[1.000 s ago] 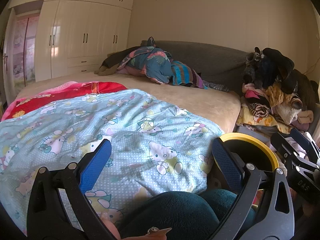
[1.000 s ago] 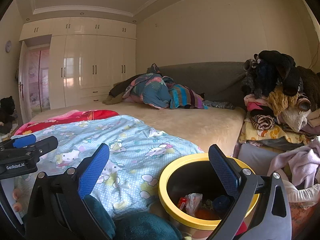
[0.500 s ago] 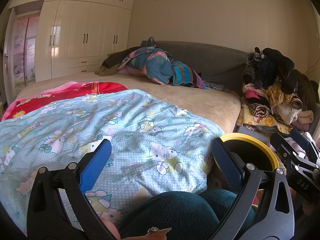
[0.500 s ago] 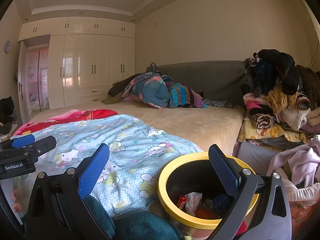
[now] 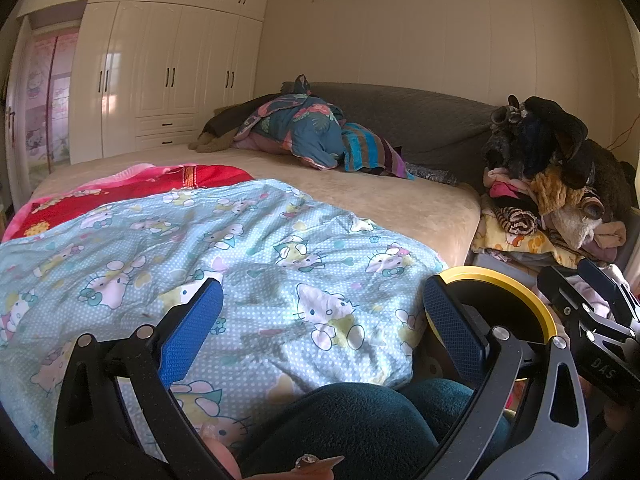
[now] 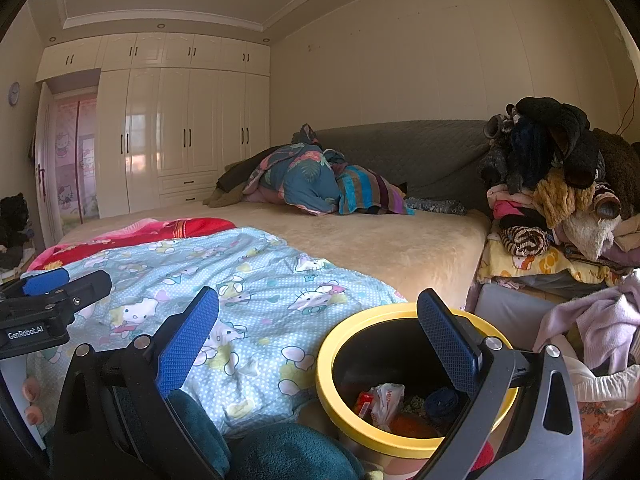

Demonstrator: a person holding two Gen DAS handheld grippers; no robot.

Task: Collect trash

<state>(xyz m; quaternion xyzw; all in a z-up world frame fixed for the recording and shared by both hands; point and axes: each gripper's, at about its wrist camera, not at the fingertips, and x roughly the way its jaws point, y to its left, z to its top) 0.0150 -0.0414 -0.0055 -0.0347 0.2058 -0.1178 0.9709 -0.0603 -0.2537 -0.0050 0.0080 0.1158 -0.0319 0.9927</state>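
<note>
A yellow-rimmed black bin (image 6: 334, 392) stands beside the bed at the lower right. It holds a white wrapper (image 6: 386, 398), a red item and other scraps. The bin's rim also shows in the left wrist view (image 5: 516, 286). My right gripper (image 6: 318, 338) is open and empty, held above the bin's near side. My left gripper (image 5: 322, 326) is open and empty over the blue cartoon-cat quilt (image 5: 240, 248). Each gripper shows at the edge of the other's view.
A wide beige bed (image 6: 380, 240) carries a red blanket (image 6: 132, 236) and a heap of bedding (image 6: 316, 180) by the grey headboard. A tall pile of clothes (image 6: 560, 200) stands right of the bin. White wardrobes (image 6: 180, 132) line the far wall. Dark green knees are at the bottom.
The right wrist view has shifted very slightly. Both grippers stay open and nothing else has moved.
</note>
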